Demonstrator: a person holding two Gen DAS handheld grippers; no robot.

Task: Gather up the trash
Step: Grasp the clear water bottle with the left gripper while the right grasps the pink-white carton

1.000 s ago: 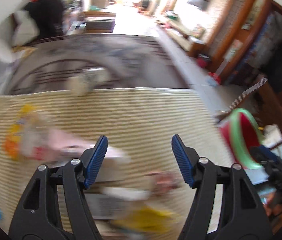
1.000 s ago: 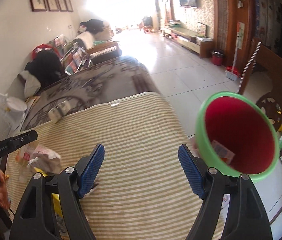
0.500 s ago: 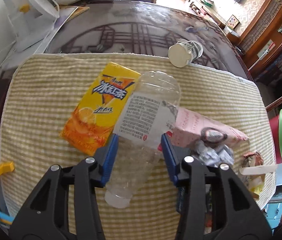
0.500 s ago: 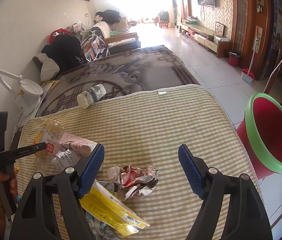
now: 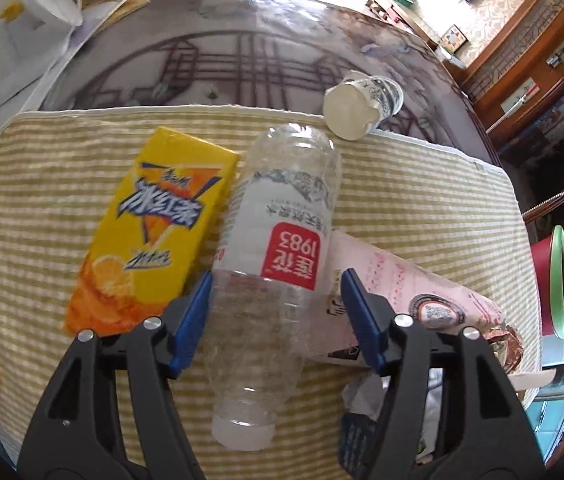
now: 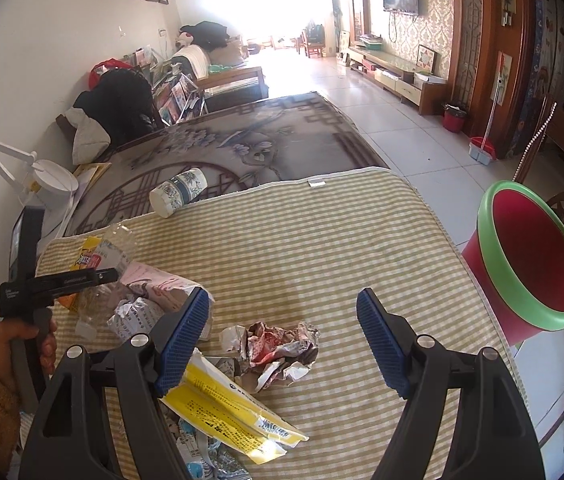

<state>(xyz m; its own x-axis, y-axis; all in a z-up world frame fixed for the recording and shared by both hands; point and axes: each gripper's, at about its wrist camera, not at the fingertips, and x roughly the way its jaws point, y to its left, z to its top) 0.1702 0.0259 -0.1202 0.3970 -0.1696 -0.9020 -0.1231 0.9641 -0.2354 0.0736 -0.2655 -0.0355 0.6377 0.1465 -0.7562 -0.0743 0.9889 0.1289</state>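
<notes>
A clear plastic bottle (image 5: pixel 278 248) with a red and white label lies on the striped mat (image 5: pixel 422 184), cap end toward me. My left gripper (image 5: pixel 276 308) is open with one finger on each side of the bottle's lower body. A yellow drink carton (image 5: pixel 150 232) lies to its left and a pink paper packet (image 5: pixel 402 292) to its right. My right gripper (image 6: pixel 282 332) is open and empty above a crumpled wrapper (image 6: pixel 278 344) and a yellow paper packet (image 6: pixel 226 408). The red bin with a green rim (image 6: pixel 530 264) stands off the mat's right edge.
A paper cup (image 5: pixel 362 104) lies on its side at the mat's far edge. A white desk lamp (image 6: pixel 46 176) stands at the far left. Crumpled paper (image 6: pixel 134 312) lies by the left gripper (image 6: pixel 58 280). A dark patterned tabletop (image 6: pixel 242 148) extends beyond the mat.
My left gripper swung from the mat's right side to the bottle and now straddles it; the bottle has rolled, showing its red label. My right gripper moved back from the bin over the wrapper.
</notes>
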